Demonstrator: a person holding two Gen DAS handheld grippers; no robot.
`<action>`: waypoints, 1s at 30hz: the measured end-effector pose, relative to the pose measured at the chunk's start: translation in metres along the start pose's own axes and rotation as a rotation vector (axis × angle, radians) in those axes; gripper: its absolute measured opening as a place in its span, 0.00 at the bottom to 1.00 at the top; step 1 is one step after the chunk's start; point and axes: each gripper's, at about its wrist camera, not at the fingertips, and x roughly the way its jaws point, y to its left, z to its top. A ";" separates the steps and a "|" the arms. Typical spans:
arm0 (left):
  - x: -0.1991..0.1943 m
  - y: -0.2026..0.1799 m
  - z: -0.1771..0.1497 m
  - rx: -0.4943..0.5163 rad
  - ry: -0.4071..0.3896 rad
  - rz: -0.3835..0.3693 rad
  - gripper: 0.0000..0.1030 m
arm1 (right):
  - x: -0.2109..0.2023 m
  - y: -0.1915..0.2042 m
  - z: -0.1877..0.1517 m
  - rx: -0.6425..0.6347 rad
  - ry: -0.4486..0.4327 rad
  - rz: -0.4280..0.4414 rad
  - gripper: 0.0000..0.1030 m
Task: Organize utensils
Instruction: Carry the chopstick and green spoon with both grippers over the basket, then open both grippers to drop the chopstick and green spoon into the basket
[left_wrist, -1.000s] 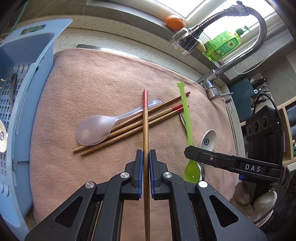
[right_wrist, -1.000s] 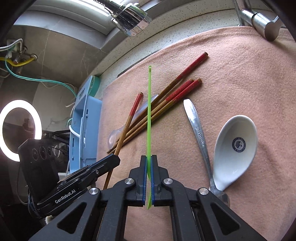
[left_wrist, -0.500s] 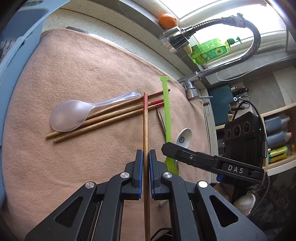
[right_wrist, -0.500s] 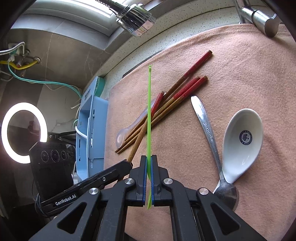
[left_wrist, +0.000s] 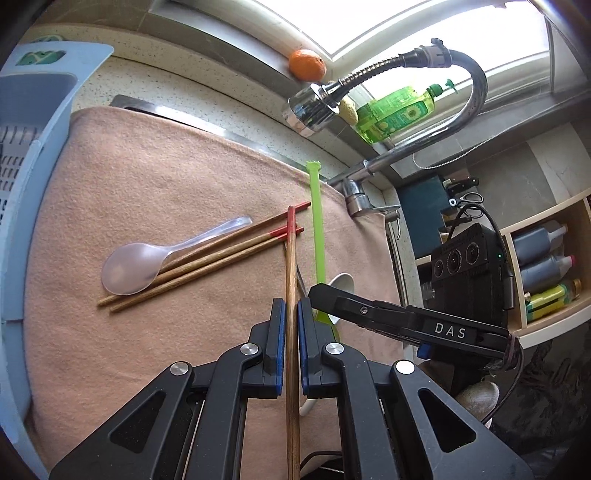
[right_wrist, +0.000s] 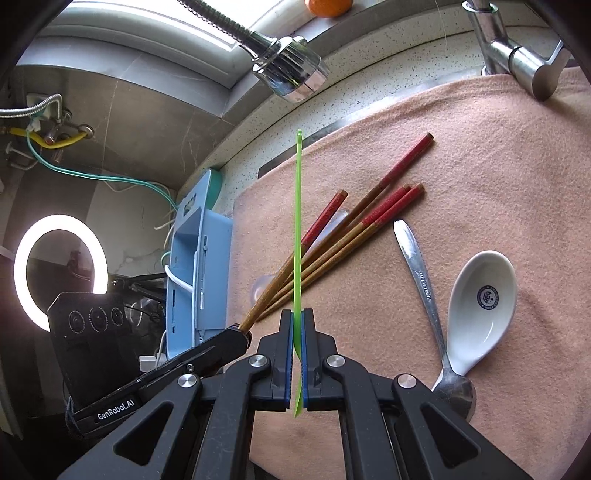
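Both grippers loaded, utensils lifted clear

Ahead of both jaws, the pink towel (left_wrist: 155, 184) carries three loose chopsticks (left_wrist: 207, 258). Left gripper (left_wrist: 290, 317) clamps one chopstick (left_wrist: 291, 266); right gripper (right_wrist: 297, 332) pinches the green spoon (right_wrist: 297, 221), probably for sorting into the blue rack (right_wrist: 199, 258).

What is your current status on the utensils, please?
Left gripper shut on a chopstick. Right gripper shut on the green spoon. Three chopsticks and three spoons on the towel. Path unobstructed.

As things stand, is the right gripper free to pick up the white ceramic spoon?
Probably not: the right gripper is shut on the green spoon. The white ceramic spoon lies uncovered on the towel.
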 end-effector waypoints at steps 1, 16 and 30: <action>-0.005 0.001 0.002 0.000 -0.013 0.008 0.05 | -0.001 0.004 0.001 -0.005 -0.003 0.006 0.03; -0.104 0.055 0.015 -0.048 -0.229 0.175 0.05 | 0.040 0.101 0.010 -0.157 0.042 0.084 0.03; -0.150 0.118 0.021 -0.094 -0.305 0.382 0.05 | 0.133 0.178 0.002 -0.254 0.158 0.076 0.03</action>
